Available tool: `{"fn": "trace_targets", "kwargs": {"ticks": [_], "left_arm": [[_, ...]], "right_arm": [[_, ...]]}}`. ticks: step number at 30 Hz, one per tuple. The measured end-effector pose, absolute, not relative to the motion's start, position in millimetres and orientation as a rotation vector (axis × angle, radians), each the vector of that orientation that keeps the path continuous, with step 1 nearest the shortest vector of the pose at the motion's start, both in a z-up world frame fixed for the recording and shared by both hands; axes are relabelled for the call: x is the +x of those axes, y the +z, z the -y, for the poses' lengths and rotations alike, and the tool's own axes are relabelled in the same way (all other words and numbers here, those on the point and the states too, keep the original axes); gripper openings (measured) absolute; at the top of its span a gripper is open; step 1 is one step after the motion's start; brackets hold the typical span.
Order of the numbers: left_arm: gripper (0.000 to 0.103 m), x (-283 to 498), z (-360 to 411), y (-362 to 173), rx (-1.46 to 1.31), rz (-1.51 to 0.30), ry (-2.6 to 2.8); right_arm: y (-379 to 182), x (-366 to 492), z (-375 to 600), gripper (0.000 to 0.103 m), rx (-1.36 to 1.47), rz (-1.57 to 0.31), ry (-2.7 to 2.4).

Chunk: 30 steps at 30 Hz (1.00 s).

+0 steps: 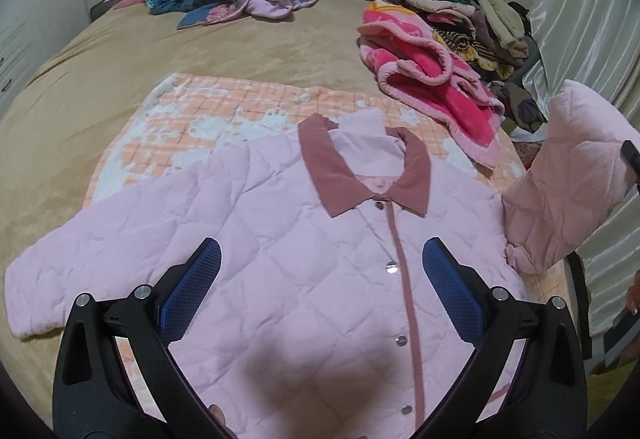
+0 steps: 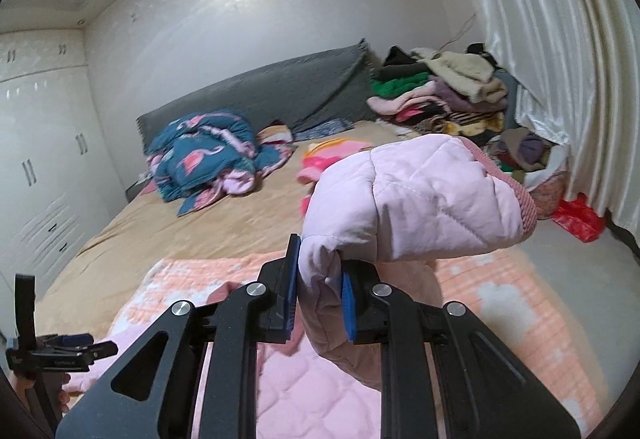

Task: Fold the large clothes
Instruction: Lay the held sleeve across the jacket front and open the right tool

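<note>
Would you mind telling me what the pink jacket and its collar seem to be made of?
The jacket looks like padded, quilted cloth with a matte finish: diamond stitching puffs between seams. Its collar seems a darker velvety or corduroy-like fabric; the fine ribbing on the matching cuff suggests corduroy, though I cannot be sure.

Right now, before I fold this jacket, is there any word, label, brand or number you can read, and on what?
No text can be read.
Left gripper: a small pale marking on its body in the right wrist view, too small and blurred to read.
Pink jacket: no label or print shows.
Blankets and the clothes pile: patterns only, no lettering.
</note>
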<state>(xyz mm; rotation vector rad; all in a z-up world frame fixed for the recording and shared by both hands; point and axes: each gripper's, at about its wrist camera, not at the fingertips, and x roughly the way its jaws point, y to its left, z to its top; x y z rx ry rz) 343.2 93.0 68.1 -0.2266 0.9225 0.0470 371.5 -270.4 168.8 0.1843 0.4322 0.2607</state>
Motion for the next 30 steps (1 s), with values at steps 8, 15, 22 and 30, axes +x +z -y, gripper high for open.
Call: {"fn": "trace_targets", "kwargs": {"ticks": [8,15,22,30], "left_arm": [[0.095,336,-126,63,-0.289,-0.916,0.067],[0.095,332,-148,49,-0.346,-0.914,0.075],[0.095,325,-155,25,-0.420,-0.897,0.038],[0.095,324,-170,-4,-0.537,-0.900,0.009]], "right_arm": [[148,389,216,0.017,0.167,-0.474,0.333],[113,398,163,0.017,0.111,-0.520,0.377],[51,393,111,0.017,0.037,-0.613,0.449],[-15,374,64,0.023,0.052,-0.762,0.569]]}}
